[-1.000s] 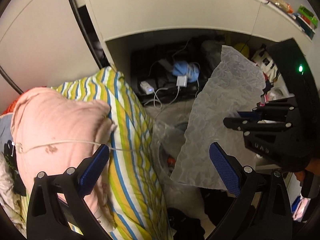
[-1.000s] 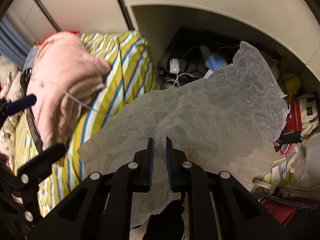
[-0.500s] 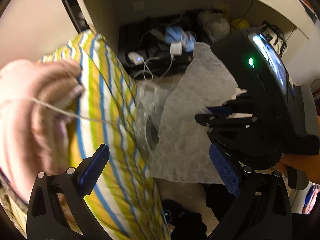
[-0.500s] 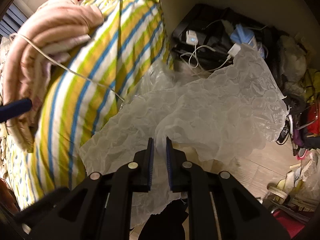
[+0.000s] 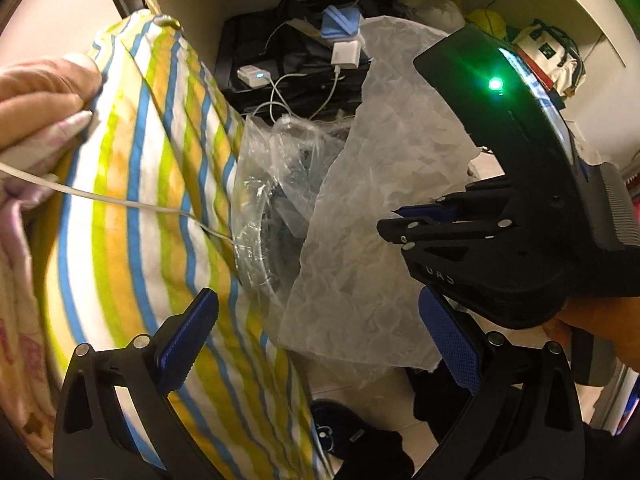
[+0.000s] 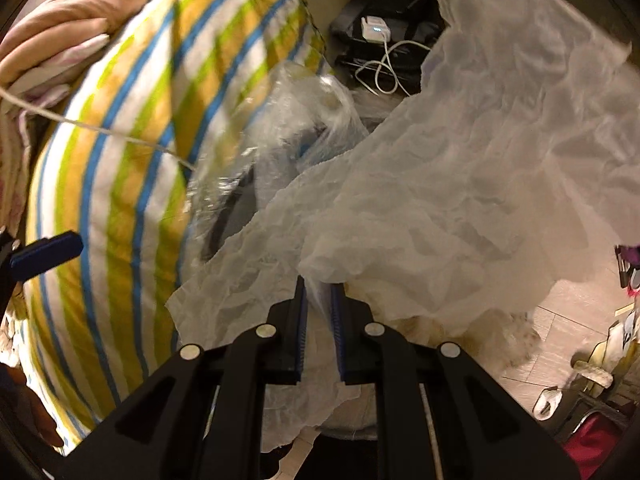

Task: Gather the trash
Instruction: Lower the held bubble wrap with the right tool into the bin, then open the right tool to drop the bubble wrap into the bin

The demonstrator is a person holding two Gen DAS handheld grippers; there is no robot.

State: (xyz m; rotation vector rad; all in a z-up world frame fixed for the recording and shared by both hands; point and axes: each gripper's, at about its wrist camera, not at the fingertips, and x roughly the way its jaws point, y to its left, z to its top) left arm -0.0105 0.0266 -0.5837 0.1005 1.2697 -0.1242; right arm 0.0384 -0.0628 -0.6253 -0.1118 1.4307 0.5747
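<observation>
Two hand-held grippers: right hand-held gripper [image 6: 319,300] pinches the crinkled, translucent bubble-wrap sheet [image 6: 460,184], billowing toward one o'clock. Left hand-held gripper [image 5: 320,336] gapes wide, empty, over the striped quilted bedding [image 5: 152,184] and glossy clear plastic bag [image 5: 276,184].

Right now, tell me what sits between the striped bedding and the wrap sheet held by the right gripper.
A crumpled clear plastic bag fills the gap between the striped bedding and the wrap sheet clamped in the right gripper, clearest in the left wrist view.

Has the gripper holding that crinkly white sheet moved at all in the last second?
Yes. The right gripper, shut on the white sheet, has dropped toward the clear-lined bin; the white charger has slid up its view.
</observation>
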